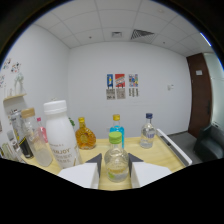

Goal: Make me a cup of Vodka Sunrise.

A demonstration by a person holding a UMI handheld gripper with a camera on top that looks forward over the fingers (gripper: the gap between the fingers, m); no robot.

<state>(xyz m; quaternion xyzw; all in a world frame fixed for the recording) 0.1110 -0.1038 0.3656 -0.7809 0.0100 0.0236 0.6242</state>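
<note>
On the wooden table (pixel 165 150) the big white bottle (pixel 60 132) stands beside my gripper (pixel 115 167). Beyond it stand a round amber bottle (pixel 85 135), a blue bottle (pixel 117 129) and a clear blue-capped bottle (pixel 148 131). My fingers pinch the small clear green-capped bottle (pixel 115 159) from both sides.

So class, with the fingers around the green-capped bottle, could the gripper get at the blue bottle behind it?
Probably not yet. The green-capped bottle stands between the fingers of the gripper, directly before the blue bottle, blocking the way.
</note>
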